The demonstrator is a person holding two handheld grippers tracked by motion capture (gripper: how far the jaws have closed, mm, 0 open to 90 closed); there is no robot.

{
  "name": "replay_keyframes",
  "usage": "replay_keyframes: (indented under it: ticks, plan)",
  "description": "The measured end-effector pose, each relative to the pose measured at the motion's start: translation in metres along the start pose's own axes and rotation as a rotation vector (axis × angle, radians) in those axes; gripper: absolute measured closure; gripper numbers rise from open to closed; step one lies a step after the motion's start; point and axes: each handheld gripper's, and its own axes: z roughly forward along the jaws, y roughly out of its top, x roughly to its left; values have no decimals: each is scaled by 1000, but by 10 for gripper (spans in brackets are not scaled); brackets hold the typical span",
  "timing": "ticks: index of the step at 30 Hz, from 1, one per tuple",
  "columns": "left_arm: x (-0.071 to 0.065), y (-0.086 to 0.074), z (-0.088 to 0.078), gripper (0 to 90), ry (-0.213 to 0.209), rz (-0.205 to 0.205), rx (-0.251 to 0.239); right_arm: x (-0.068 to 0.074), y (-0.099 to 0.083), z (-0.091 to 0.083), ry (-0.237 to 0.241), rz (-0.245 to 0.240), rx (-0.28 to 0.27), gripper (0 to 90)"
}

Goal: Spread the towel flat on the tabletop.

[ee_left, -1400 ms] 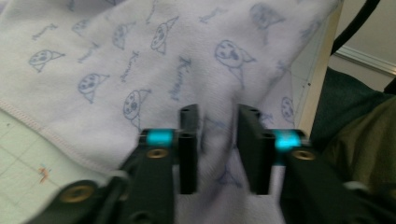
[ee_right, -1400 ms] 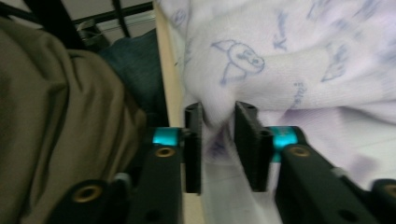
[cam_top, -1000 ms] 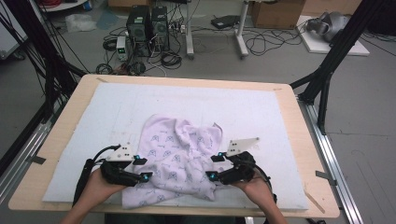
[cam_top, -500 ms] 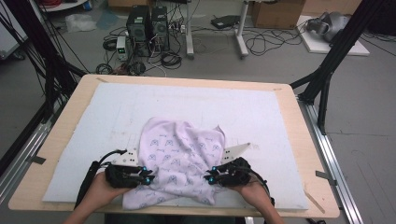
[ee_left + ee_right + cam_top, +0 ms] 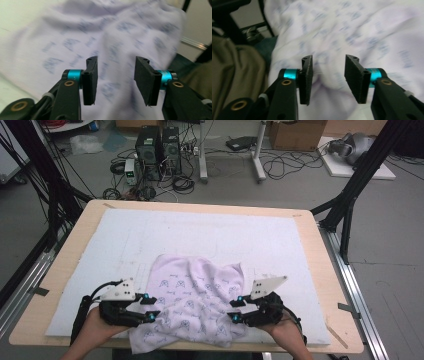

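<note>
Two tongs flank a crumpled printed cloth [image 5: 192, 307] on the surface: left tongs [image 5: 154, 309] and right tongs [image 5: 234, 309], jaws just reopened, part-open over its folds, gripping nothing.

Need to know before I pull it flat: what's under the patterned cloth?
The cloth lies on a white pad covering the wooden table; its near edge hangs over the table's front. Anything beneath its bunched folds is hidden.

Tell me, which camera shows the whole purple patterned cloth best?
The high view: the cloth lies rumpled on the white mat, its whole shape visible between both grippers. The left gripper view shows just a blurred patch behind open jaws, and the right gripper view likewise.
</note>
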Motion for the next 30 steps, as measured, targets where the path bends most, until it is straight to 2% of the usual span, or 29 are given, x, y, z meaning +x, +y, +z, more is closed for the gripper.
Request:
replay_keyframes:
  ticks: [1,2,3,4,5,6,7,8,9,11,12,13,15,16,17,18,19,20,21,22,24,25,26,28,30]
  plan:
    - [0,0,0,532,0,0,0,-4,4,-4,-16,2,-9,564]
    - [11,7,-1,525,35,-9,-19,-9,8,-6,-35,-5,-19,540]
    - [11,7,-1,514,35,-9,-19,-15,12,-8,-58,-1,-24,531]
    - [18,9,0,509,58,-16,-27,-21,16,-9,-77,6,-24,522]
    - [24,12,2,509,84,-14,-27,-21,16,-9,-77,6,-24,522]
    - [33,13,7,516,110,-25,-15,-38,21,-8,-126,10,-35,502]
    - [39,14,10,516,111,-42,-11,-38,21,-8,-126,10,-35,502]
    - [49,14,16,593,106,-46,5,-52,23,-3,-162,20,-23,487]
    - [53,13,20,593,111,-51,17,-52,23,-3,-162,20,-23,487]
    - [67,13,33,603,143,-68,48,-62,23,2,-196,24,-7,491]
    - [76,12,43,605,183,-75,69,-75,20,11,-235,25,32,492]
    - [80,12,49,602,210,-71,83,-79,19,15,-239,32,43,492]
    - [91,9,58,597,232,-112,108,-91,15,23,-246,62,69,493]
    - [91,9,58,590,232,-112,108,-96,13,27,-250,67,77,494]
    - [95,7,63,589,257,-120,128,-100,12,31,-255,73,86,494]
    - [104,2,71,586,324,-155,172,-104,10,34,-259,80,95,495]
    - [109,-1,71,583,319,-178,156,-107,8,37,-273,81,113,495]
    - [109,-1,71,607,319,-178,156,-110,6,39,-285,86,126,494]
    - [112,-2,69,660,327,-208,144,-113,3,41,-284,102,137,492]
    - [113,-2,69,715,337,-221,139,-116,0,43,-282,116,153,495]
    - [111,-1,71,787,346,-182,158,-117,-4,43,-295,105,122,556]
    - [111,-1,71,845,346,-182,158,-117,-4,43,-295,105,122,556]
    - [112,-1,72,867,338,-181,154,-120,-6,41,-287,126,105,702]
    - [112,-1,71,879,334,-183,156,-125,-8,40,-252,134,89,850]
    - [112,0,71,884,336,-180,159,-128,-7,39,-224,145,90,867]
